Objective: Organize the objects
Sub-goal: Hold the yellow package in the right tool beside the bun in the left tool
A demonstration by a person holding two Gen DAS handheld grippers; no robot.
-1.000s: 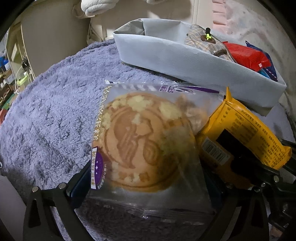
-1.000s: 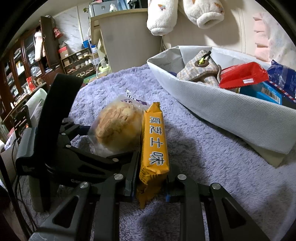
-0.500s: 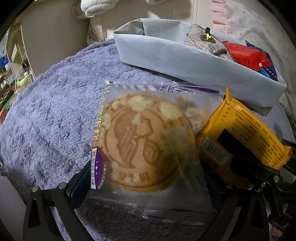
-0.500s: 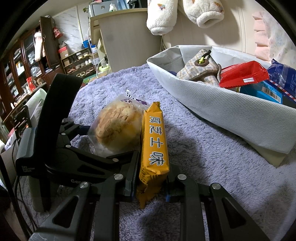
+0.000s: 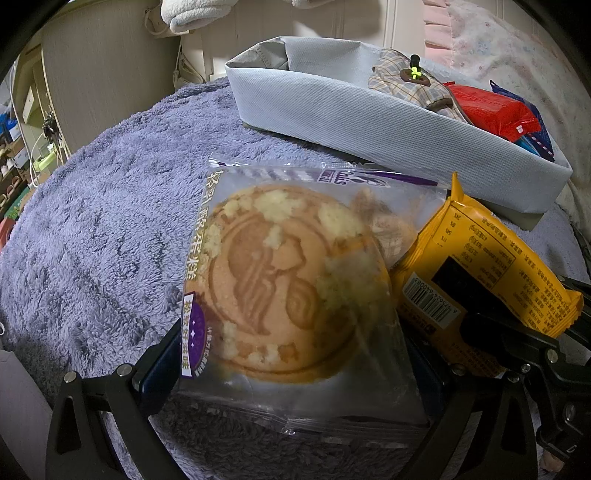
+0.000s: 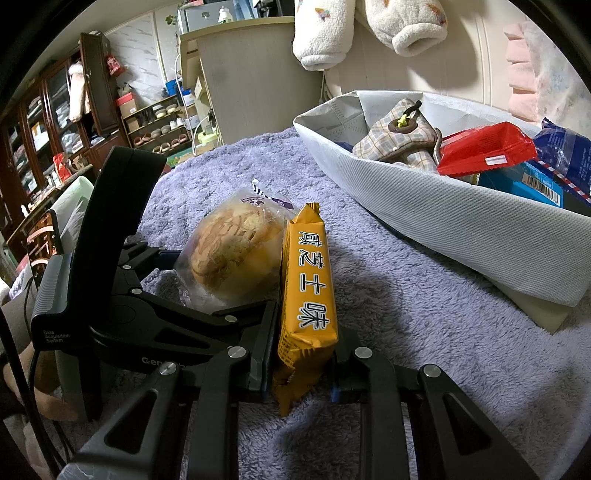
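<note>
My left gripper (image 5: pixel 295 373) is shut on a clear-wrapped round cake (image 5: pixel 291 280), held over the purple fleece blanket (image 5: pixel 103 229). The cake also shows in the right wrist view (image 6: pixel 232 251), with the left gripper (image 6: pixel 177 295) around it. My right gripper (image 6: pixel 301 373) is shut on a yellow snack bar (image 6: pixel 308 295), held upright on its edge, touching the cake pack. The bar also shows in the left wrist view (image 5: pixel 480 273). A grey fabric bin (image 5: pixel 369 122) (image 6: pixel 443 221) stands beyond both, to the right.
The bin holds a plaid pouch (image 6: pixel 399 136), a red pack (image 6: pixel 484 147) and blue packs (image 6: pixel 554 155). A beige cabinet (image 6: pixel 255 74) stands behind the blanket, with plush slippers (image 6: pixel 369 26) hanging above. Shelves (image 6: pixel 48 122) stand far left.
</note>
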